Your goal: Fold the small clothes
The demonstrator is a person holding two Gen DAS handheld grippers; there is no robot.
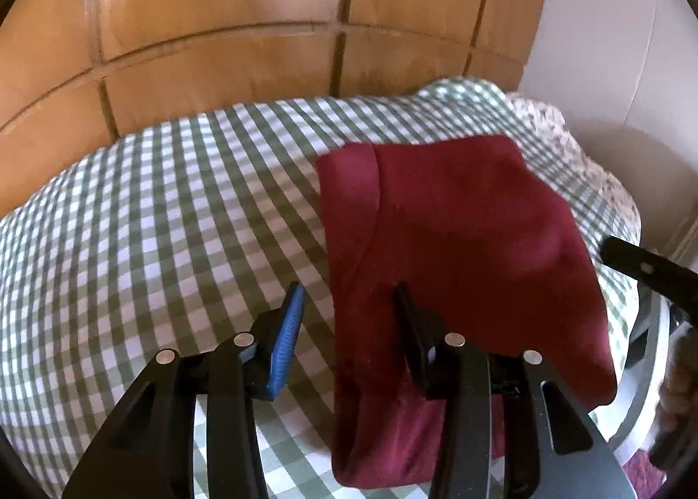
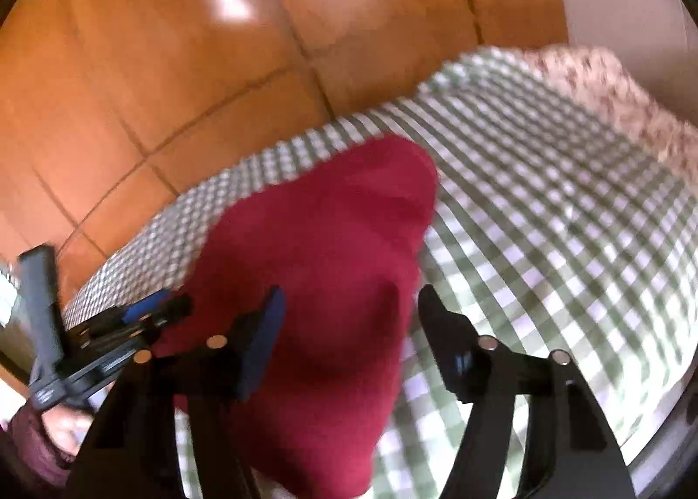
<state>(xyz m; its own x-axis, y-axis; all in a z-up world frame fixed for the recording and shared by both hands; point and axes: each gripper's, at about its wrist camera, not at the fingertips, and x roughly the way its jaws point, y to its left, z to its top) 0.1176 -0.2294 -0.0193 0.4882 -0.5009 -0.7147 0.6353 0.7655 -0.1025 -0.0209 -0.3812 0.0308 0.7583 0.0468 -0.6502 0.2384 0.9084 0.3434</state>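
My left gripper (image 1: 349, 302) hangs over the near edge of a dark red folded garment (image 1: 458, 237), its jaws spread apart with nothing pinched: the blue-padded finger (image 1: 288, 342) sits over the green-and-white checked cover (image 1: 174, 193) at about 7 o'clock of the garment, while the black finger (image 1: 410, 333) stands over the red cloth itself, and I cannot tell whether it touches. The garment lies flat on the checked cover, toward 3 o'clock in my left wrist view, with a folded strip along its left side. My right gripper (image 2: 349, 316) is also spread wide and empty, both fingers raised above the cloth; the red garment fills the gap between them and runs on toward 12 o'clock. In the right wrist view my left gripper shows at 9 o'clock, blurred. A floral bedspread (image 2: 610, 97) edges the checked cover at 2 o'clock, and glossy wooden wardrobe doors (image 1: 218, 19) rise behind at 12 o'clock.
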